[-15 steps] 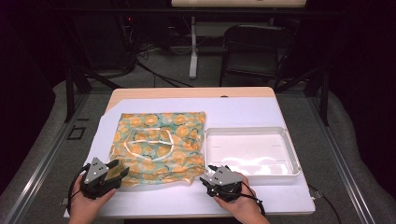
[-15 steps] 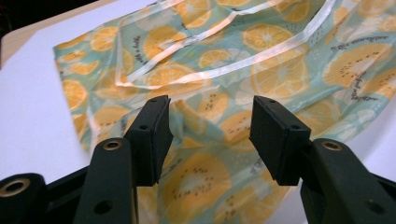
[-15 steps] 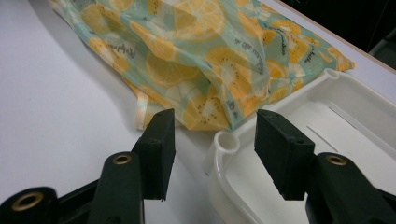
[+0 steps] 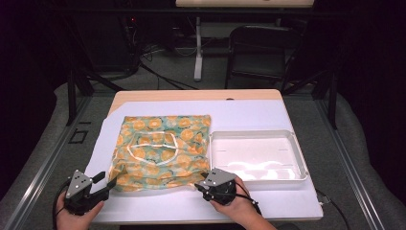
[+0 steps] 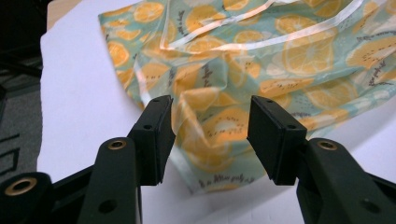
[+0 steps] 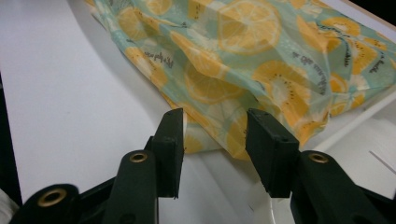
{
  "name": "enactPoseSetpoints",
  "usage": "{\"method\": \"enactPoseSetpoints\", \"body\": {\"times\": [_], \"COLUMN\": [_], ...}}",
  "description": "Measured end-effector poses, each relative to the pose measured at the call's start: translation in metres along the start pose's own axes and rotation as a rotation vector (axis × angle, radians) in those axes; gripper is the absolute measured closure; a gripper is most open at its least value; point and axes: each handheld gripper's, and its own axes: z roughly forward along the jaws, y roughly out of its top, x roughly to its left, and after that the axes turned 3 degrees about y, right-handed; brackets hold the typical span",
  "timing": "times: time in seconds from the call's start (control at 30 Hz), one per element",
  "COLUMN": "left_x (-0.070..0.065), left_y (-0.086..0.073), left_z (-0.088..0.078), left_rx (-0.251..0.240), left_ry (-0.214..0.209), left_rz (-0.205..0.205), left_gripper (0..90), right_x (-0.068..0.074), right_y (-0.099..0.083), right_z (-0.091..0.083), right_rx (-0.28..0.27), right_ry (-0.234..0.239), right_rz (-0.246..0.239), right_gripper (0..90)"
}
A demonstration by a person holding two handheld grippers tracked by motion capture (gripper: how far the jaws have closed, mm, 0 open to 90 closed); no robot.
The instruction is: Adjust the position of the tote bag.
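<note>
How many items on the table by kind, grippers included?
Patterned bag, teal with orange citrus slices: 1
White tray: 1
Handheld grippers: 2, the left gripper at the bag's near left corner and the right gripper at its near right corner, both with jaws open
Total: 4

A thin, glossy plastic bag [image 4: 163, 151] printed with orange slices lies creased on a smooth, matt white sheet [image 4: 249, 115] covering a pale wooden table [image 4: 191, 95]. Beside it sits a shiny white plastic tray [image 4: 299, 158] catching reflections. The matt black jaws of the left gripper [image 5: 210, 135] and right gripper [image 6: 215, 149] carry brass-coloured metal eyelets.
</note>
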Motion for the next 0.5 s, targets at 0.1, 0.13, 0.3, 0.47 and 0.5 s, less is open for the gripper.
{"method": "enactPoseSetpoints", "body": {"times": [0.1,0.13,0.3,0.47,0.5], "left_x": [0.001,0.002,0.002,0.004,0.004], "left_y": [-0.002,-0.003,-0.009,-0.013,-0.014], "left_z": [-0.002,-0.004,-0.012,-0.019,-0.020], "left_rx": [0.006,0.009,0.008,0.007,0.010], "left_ry": [0.001,0.002,0.011,0.025,0.027], "left_rz": [-0.011,-0.009,-0.016,-0.030,-0.031], "left_gripper": [49.5,49.5,49.4,49.4,49.4], "right_x": [0.000,0.000,0.000,0.004,0.004], "right_y": [0.003,0.003,0.009,0.015,0.016], "right_z": [0.004,0.005,0.009,0.009,0.010], "right_rx": [0.013,0.016,0.008,-0.019,-0.024], "right_ry": [0.010,0.009,0.009,-0.015,-0.020], "right_rz": [-0.003,-0.004,-0.010,-0.047,-0.056], "right_gripper": [58.4,59.1,63.0,64.5,64.4]}}
